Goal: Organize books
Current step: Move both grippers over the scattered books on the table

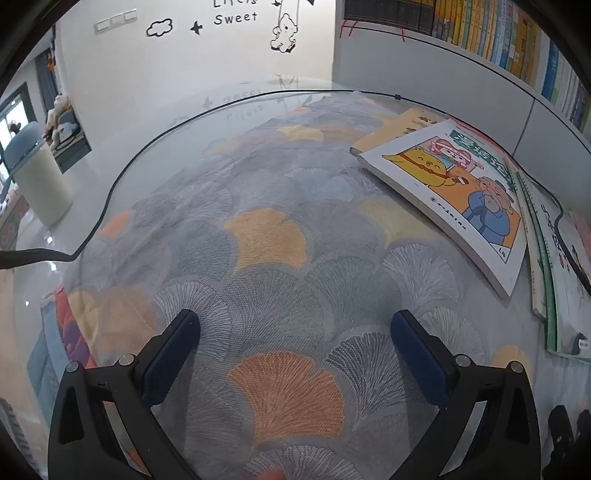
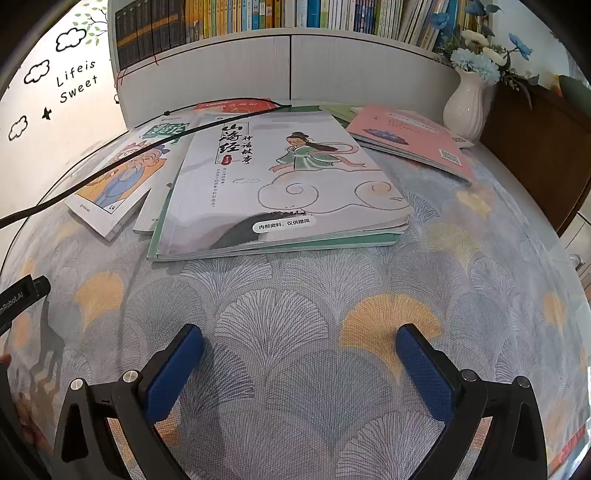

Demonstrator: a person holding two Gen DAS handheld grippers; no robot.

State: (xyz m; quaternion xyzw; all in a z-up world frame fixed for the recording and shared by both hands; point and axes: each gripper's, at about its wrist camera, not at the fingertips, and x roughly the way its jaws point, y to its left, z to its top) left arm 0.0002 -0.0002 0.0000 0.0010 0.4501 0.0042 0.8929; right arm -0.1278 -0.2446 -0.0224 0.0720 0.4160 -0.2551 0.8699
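Several books lie loose on a table with a ginkgo-leaf cloth (image 2: pixel 303 302). A large grey picture book (image 2: pixel 280 177) showing a figure in green on a cloud rests on a green-edged book, straight ahead of my right gripper (image 2: pixel 299 336), which stands open above bare cloth. A cartoon book (image 1: pixel 454 192), also (image 2: pixel 118 184), lies left of it, overlapping an orange book (image 1: pixel 399 127). A pink book (image 2: pixel 413 140) lies at the back right. My left gripper (image 1: pixel 295 325) is open over the cloth, the cartoon book to its upper right.
A bookshelf (image 2: pixel 280 14) full of upright books runs along the back. A white vase (image 2: pixel 465 107) with blue flowers stands at the back right corner. A black cable (image 2: pixel 110 166) crosses the books on the left. A pale cylinder (image 1: pixel 44 184) stands left of the table.
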